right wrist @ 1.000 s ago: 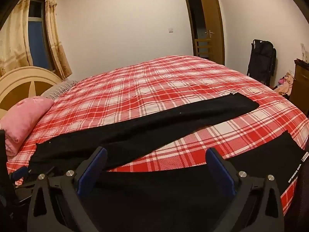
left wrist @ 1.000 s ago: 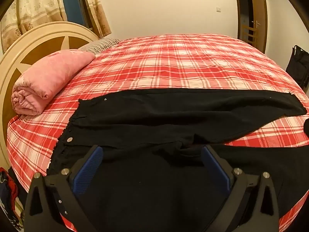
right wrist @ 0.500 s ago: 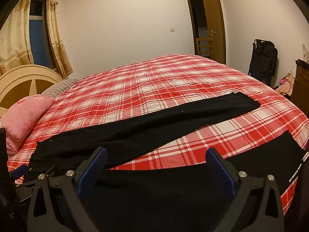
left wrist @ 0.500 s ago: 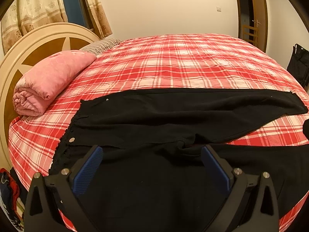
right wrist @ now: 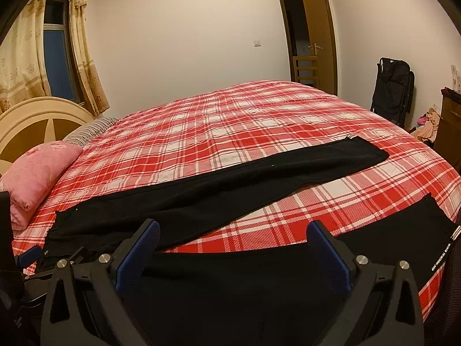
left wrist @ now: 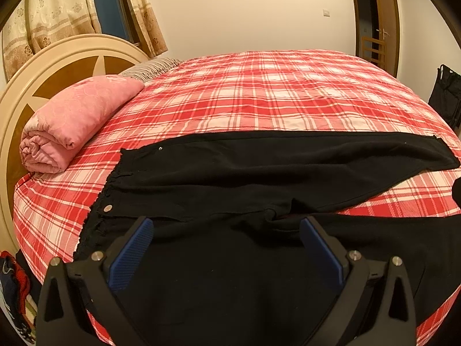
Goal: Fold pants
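Black pants (left wrist: 259, 173) lie spread flat on the red plaid bed (left wrist: 273, 92), waistband at the left with a silver button (left wrist: 108, 208), legs splayed to the right. In the right wrist view the far leg (right wrist: 259, 178) runs to the right and the near leg (right wrist: 403, 236) ends at a hem with a white label. My left gripper (left wrist: 226, 230) is open above the crotch and waist area, touching nothing. My right gripper (right wrist: 233, 233) is open above the near leg, empty. The left gripper's blue pad (right wrist: 30, 253) shows at the right wrist view's left edge.
A rolled pink quilt (left wrist: 72, 124) lies by the round cream headboard (left wrist: 57, 66) at the left. A striped pillow (left wrist: 149, 67) sits behind it. A door (right wrist: 314, 34), a wooden chair (right wrist: 306, 69) and a black folded stroller (right wrist: 393, 89) stand beyond the bed. Clothes lie on the floor (left wrist: 11, 282).
Both grippers have drifted slightly, so the bed and pants shift a little in view. The jaws stay open and the pants have not moved.
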A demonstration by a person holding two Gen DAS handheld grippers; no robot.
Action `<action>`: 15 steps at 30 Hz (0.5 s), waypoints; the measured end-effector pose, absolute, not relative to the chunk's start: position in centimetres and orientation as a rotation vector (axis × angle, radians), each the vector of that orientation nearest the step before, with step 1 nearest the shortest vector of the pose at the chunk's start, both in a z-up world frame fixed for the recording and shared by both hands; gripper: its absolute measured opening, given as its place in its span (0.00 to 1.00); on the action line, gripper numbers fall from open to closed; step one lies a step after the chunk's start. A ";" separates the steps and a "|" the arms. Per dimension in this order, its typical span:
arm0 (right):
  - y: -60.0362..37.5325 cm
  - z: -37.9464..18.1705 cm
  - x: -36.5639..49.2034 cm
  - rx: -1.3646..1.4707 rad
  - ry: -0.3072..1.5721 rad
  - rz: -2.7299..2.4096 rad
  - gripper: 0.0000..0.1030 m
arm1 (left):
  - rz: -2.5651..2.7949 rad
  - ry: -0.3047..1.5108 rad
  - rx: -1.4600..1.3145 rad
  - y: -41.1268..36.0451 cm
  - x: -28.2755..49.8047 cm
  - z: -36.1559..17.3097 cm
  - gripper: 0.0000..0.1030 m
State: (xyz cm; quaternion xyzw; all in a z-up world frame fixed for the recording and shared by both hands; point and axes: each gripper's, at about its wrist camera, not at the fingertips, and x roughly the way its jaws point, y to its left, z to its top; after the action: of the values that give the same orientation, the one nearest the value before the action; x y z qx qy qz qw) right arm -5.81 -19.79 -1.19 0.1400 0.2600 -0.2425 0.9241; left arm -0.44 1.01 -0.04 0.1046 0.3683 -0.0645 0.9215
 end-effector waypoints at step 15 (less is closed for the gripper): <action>-19.7 -1.3 -5.8 0.288 0.536 -0.498 0.99 | -0.135 0.761 0.221 1.2 -0.4 -0.3 1.00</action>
State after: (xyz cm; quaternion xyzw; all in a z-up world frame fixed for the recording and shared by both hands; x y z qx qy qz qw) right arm -5.83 -19.65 -1.28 0.1401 0.2609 -0.2428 0.9238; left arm -0.42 1.25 -0.30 0.1075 0.3704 -0.0655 0.9203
